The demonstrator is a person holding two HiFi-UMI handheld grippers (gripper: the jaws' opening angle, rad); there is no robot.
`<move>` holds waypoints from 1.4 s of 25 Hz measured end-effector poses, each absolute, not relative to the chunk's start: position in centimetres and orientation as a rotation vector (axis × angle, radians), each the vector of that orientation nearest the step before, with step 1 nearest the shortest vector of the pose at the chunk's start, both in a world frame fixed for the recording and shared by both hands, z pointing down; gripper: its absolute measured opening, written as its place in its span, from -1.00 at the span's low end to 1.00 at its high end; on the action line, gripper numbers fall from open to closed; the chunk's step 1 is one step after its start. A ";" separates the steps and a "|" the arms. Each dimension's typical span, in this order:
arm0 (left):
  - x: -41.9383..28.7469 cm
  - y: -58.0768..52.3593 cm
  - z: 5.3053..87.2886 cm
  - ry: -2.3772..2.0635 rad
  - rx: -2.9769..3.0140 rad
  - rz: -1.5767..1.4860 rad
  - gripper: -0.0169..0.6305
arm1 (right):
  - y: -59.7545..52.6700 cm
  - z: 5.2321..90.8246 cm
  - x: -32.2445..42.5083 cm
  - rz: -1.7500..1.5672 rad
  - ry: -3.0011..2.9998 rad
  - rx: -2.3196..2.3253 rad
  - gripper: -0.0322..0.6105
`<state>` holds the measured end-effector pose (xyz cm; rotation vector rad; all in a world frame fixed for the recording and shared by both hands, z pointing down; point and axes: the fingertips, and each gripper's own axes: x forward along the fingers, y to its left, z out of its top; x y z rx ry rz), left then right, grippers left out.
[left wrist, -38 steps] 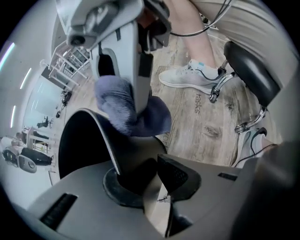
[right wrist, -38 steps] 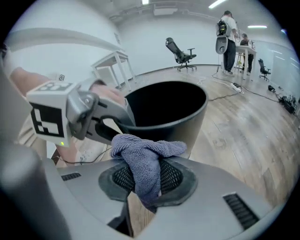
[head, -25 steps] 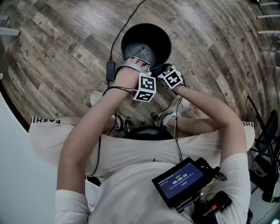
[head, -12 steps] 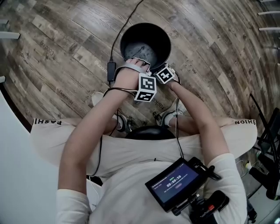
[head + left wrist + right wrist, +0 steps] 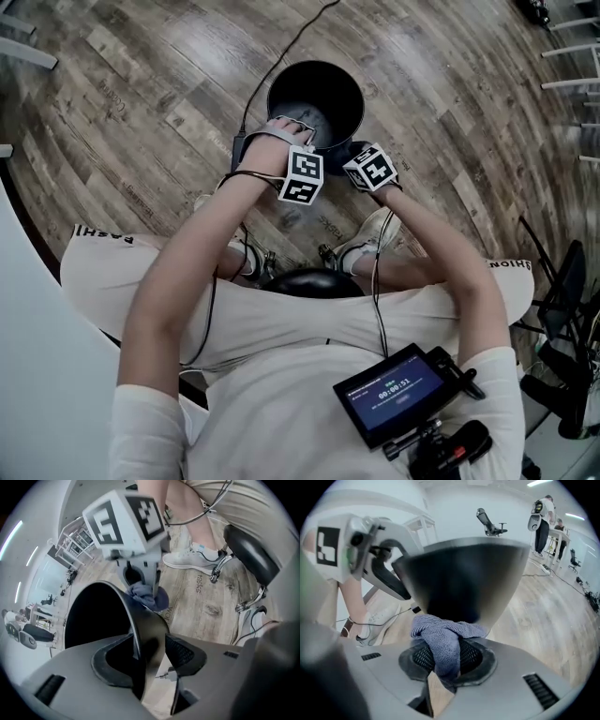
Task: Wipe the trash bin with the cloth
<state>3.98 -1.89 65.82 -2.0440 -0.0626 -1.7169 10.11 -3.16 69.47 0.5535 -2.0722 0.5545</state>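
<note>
Right gripper pinches limp cloth; left gripper, just opened wide, straddles seven-o'clock rim of likely light, stiff trash bin.

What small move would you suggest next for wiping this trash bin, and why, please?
Probably close the left gripper on the bin rim to steady it: its jaws have just been opening, with the rim unpressed between them, while the right gripper holds the cloth at the bin's outer wall.
</note>
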 end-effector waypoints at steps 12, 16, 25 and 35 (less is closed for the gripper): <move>2.9 -1.6 67.2 -0.143 -1.813 -1.710 -0.53 | -2.3 64.7 8.2 0.709 -2.099 0.634 -0.60; 3.1 -1.5 67.2 -0.150 -1.849 -1.691 -0.54 | -2.6 68.9 8.3 0.689 -2.046 0.624 -0.60; 3.7 -1.7 67.1 -0.134 -1.883 -1.662 -0.54 | -3.7 79.0 9.5 0.646 -1.933 0.612 -0.60; 3.9 -2.0 67.5 -0.058 -1.902 -1.734 -0.51 | -4.1 82.5 9.6 0.626 -1.918 0.624 -0.60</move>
